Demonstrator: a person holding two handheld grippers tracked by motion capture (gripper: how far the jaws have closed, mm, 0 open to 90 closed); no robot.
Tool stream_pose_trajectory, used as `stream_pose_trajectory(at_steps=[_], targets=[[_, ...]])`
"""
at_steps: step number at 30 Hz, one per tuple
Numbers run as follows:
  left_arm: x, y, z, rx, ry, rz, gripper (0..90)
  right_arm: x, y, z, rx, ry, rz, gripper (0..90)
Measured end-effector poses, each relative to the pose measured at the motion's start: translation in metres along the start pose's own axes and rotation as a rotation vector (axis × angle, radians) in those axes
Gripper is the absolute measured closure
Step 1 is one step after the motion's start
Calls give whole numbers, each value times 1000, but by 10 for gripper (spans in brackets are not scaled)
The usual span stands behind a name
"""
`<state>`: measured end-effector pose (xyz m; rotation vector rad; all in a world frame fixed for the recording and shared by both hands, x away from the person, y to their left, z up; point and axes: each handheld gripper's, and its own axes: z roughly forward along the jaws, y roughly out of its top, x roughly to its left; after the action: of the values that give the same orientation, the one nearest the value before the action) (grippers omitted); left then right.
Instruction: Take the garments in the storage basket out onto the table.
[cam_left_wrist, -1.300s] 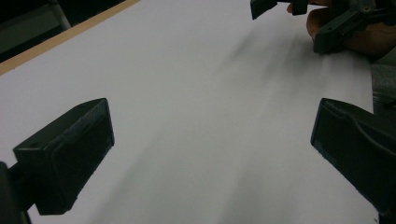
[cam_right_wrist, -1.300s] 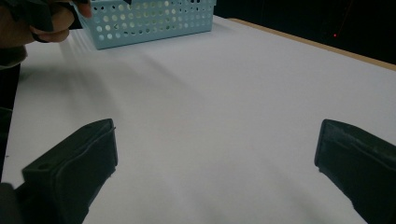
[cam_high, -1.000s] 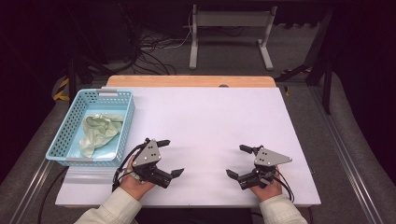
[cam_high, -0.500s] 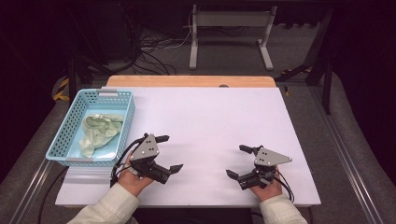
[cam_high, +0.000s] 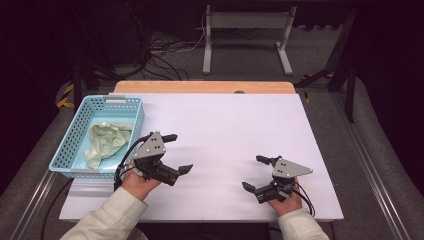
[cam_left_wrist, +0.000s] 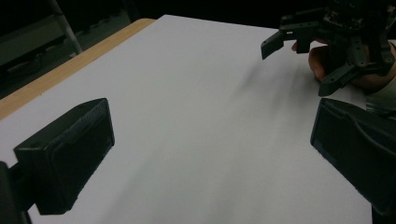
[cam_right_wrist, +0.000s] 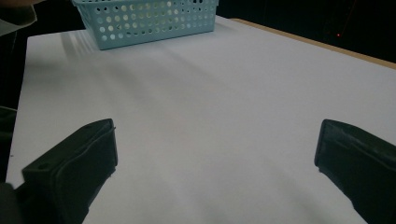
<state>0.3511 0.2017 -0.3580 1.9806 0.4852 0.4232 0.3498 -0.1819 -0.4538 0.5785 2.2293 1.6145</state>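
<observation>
Left gripper (cam_high: 177, 153) raised just beside the basket (cam_high: 70, 161), jaws wide apart, empty. Right gripper (cam_high: 256, 173) low over the table (cam_high: 225, 125) (well apart from the left), jaws likewise spread. Green cloth (cam_high: 104, 141) crumpled inside the basket.

Crumpled pale green cloth (cam_high: 106, 141), lying loose inside light blue perforated basket (cam_high: 69, 156), table's left edge

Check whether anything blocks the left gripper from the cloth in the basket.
Only the basket's own near wall stands between the left gripper and the green cloth; the gripper would have to go over it.
</observation>
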Motion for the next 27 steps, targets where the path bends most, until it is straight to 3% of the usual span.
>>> stream_pose_trajectory(at_steps=[6, 27], targets=[[7, 7, -4, 6, 16, 7, 5, 0, 0, 0, 0, 2, 0, 1], [41, 19, -21, 11, 73, -32, 5, 0, 0, 0, 2, 8, -2, 1]])
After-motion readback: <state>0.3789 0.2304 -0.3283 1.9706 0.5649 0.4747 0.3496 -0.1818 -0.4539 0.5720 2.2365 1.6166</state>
